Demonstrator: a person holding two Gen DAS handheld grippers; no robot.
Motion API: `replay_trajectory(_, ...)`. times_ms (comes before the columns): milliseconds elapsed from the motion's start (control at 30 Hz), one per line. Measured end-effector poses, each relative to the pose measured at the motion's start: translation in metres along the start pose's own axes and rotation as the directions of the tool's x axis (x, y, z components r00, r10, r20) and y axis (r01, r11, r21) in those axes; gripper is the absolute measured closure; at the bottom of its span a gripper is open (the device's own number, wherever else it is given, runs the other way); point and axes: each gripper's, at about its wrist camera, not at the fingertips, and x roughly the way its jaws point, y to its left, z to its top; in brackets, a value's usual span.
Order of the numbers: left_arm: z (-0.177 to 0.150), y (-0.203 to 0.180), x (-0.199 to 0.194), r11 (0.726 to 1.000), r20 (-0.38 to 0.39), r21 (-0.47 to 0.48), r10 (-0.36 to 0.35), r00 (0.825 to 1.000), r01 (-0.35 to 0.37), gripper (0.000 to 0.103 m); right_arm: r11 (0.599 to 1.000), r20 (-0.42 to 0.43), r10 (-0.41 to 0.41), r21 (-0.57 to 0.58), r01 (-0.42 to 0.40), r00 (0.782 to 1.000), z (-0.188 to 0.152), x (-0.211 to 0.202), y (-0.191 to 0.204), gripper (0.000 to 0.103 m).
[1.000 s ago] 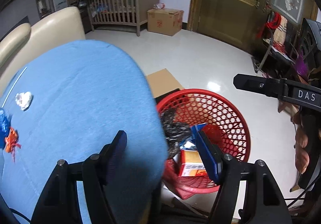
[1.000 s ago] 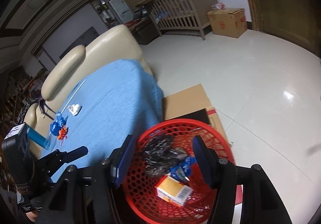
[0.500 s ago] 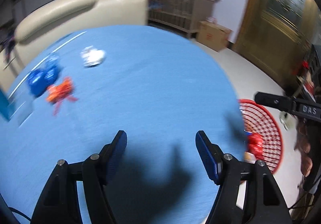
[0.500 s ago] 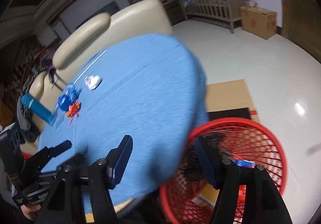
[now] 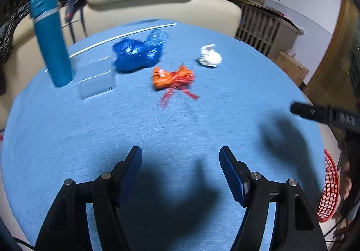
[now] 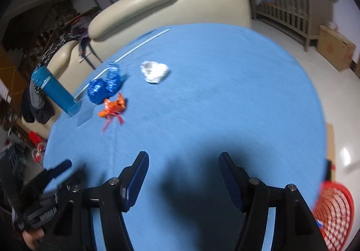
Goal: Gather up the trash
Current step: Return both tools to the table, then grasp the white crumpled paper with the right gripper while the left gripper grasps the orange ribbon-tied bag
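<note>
Trash lies ahead of both our tongs on the round blue table [image 5: 202, 127]: an orange wrapper [image 5: 172, 77] with red strings straight beyond the left gripper [image 5: 181, 161], a crumpled blue wrapper [image 5: 137, 54] just behind it to the left, and a white paper wad [image 5: 210, 58] farther off to the right. Our left gripper stands open with nothing between its pads. Our right gripper [image 6: 183, 166] has just been opening and also holds nothing; from it the three scraps sit ahead and to the left. A teal bottle [image 5: 50, 37] stands at the far left beside a clear box [image 5: 95, 81]. The red basket [image 6: 333, 212] peeks past the table edge, low to the right of our tongs.
</note>
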Motion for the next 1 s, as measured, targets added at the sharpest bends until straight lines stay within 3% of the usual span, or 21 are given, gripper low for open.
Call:
replay_trajectory(333,-0.003,0.023,0.006,0.998,-0.018,-0.059,0.004,1.0,-0.005,0.031,0.996,0.005,0.056,0.076,-0.056,0.998,0.084,0.085,0.037,0.035)
replay_trajectory(500,0.003,0.026,0.007,0.998,-0.012,-0.069,0.0,1.0,-0.001,0.031,0.994,-0.002,0.028,0.106,-0.027,1.0,0.118,0.127,0.041,0.035)
replay_trajectory(733,0.011,0.028,0.013,0.997,-0.003,-0.083,0.003,1.0,-0.003,0.031,0.996,-0.026,-0.014,0.088,0.016,1.0,0.139,0.169,0.045,0.035)
replay_trajectory(767,0.012,0.028,0.015,0.996,-0.003,-0.085,0.005,1.0,-0.006,0.031,0.997,-0.042,-0.029,0.072,0.032,0.999,0.14,0.176,0.047,0.036)
replay_trajectory(800,0.014,0.028,0.016,0.996,-0.002,-0.087,0.006,1.0,-0.006,0.031,0.997,-0.052,-0.043,0.056,0.046,0.998,0.14,0.18,0.048,0.052)
replay_trajectory(833,0.016,0.029,0.018,0.996,-0.002,-0.093,0.005,1.0,-0.006,0.031,0.998,-0.049,-0.056,0.033,0.058,0.997,0.14,0.181,0.049,0.057)
replay_trajectory(1000,0.032,0.029,0.03,0.994,0.002,-0.107,-0.009,1.0,0.009,0.031,0.998,-0.017,-0.061,-0.036,0.061,0.998,0.134,0.166,0.05,0.061)
